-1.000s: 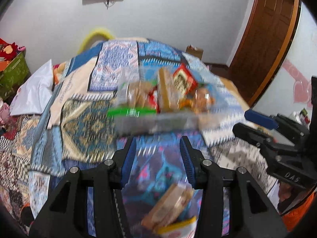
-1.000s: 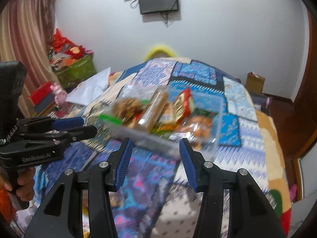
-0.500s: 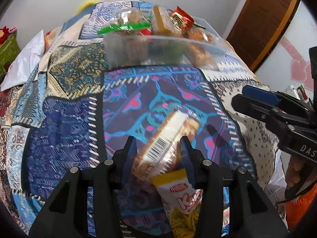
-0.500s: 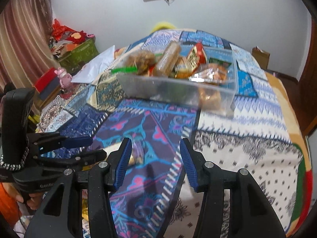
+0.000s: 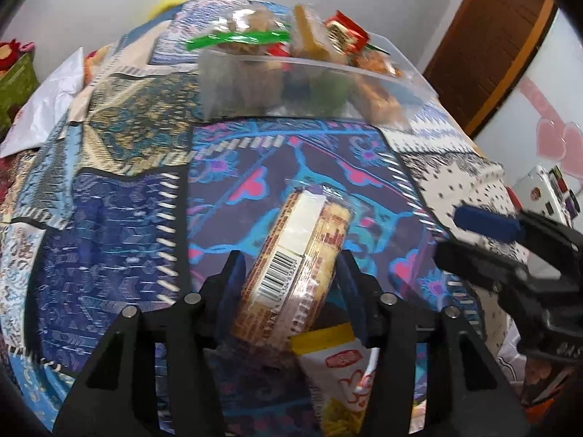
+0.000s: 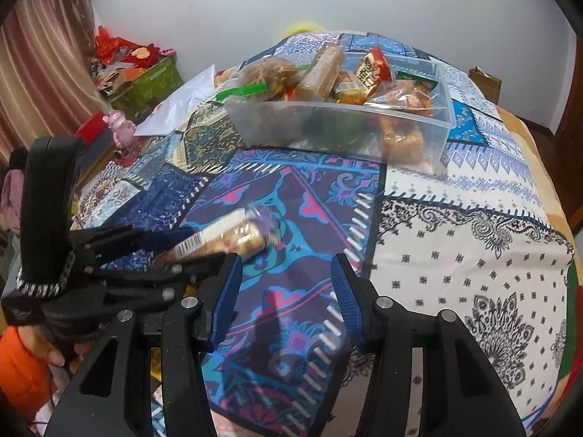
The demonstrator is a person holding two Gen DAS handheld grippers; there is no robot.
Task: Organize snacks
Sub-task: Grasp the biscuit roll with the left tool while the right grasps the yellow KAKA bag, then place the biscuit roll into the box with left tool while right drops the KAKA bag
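Observation:
A clear plastic bin [image 5: 255,83] full of snack packs stands at the far side of the patterned bedspread; it also shows in the right wrist view [image 6: 328,123]. A long biscuit pack [image 5: 295,266] with a barcode label lies on the bedspread. My left gripper [image 5: 291,280] is open, its fingers on either side of the pack's near end. The pack shows in the right wrist view [image 6: 226,236] between the left gripper's fingers [image 6: 160,251]. A yellow and white snack bag [image 5: 339,371] lies just below the pack. My right gripper [image 6: 288,280] is open and empty above the bedspread.
The right gripper [image 5: 510,255] reaches in from the right edge of the left wrist view. A white bag [image 6: 178,105] and green boxes [image 6: 145,83] sit to the left beyond the bed. A wooden door [image 5: 484,47] stands at the back right.
The left gripper has dropped down and moved forward until its open fingers straddle the biscuit pack. The right gripper has tilted down toward the bedspread. The bin has not moved.

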